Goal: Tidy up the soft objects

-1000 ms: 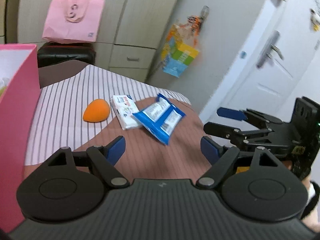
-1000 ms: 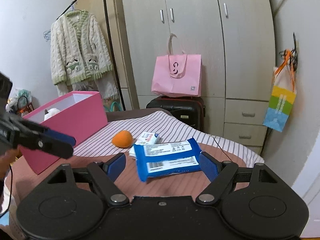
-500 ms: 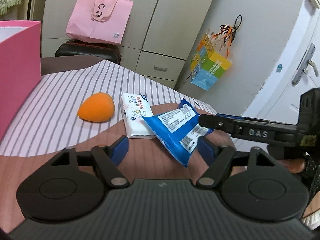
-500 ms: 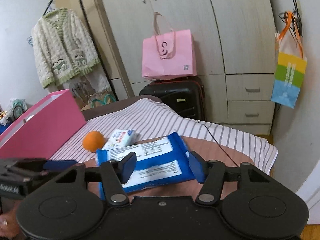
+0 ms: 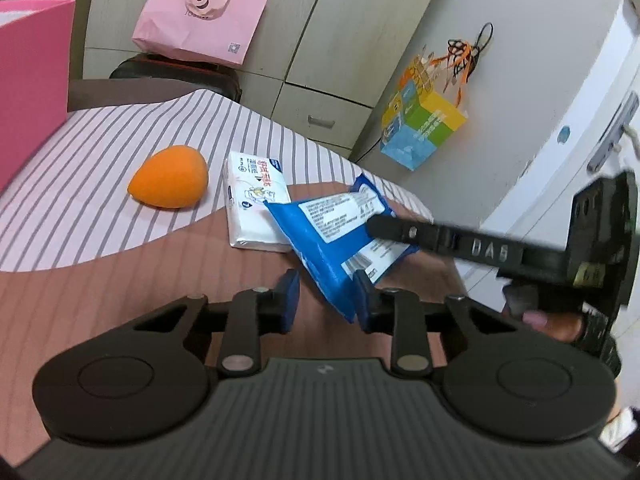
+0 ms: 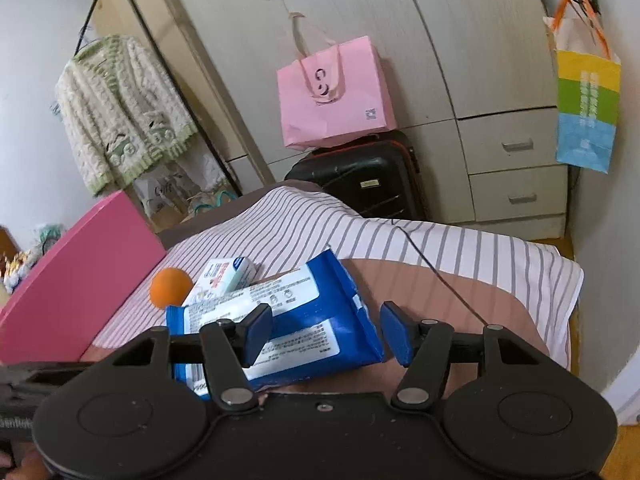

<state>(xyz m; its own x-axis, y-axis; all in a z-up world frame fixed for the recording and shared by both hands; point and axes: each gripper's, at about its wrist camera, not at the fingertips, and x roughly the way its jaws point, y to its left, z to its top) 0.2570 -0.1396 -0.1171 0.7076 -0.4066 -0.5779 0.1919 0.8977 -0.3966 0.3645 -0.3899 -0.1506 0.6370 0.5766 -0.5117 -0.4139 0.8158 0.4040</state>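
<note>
The blue wipes pack (image 5: 340,236), mid-frame on the bed (image 5: 80,216), is being grasped: left gripper (image 5: 326,300) has just closed, pinching its corner; right gripper (image 6: 326,334) straddles it, spread. Next, probably lift toward the pink box (image 5: 28,80).

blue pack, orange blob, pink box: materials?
Blue pack: looks like glossy plastic film; it creases and bends at the left gripper.
Orange blob: probably matte foam, a teardrop with no shine.
Pink box: likely cardboard or stiff paperboard, with flat matte walls and sharp edges.
</note>
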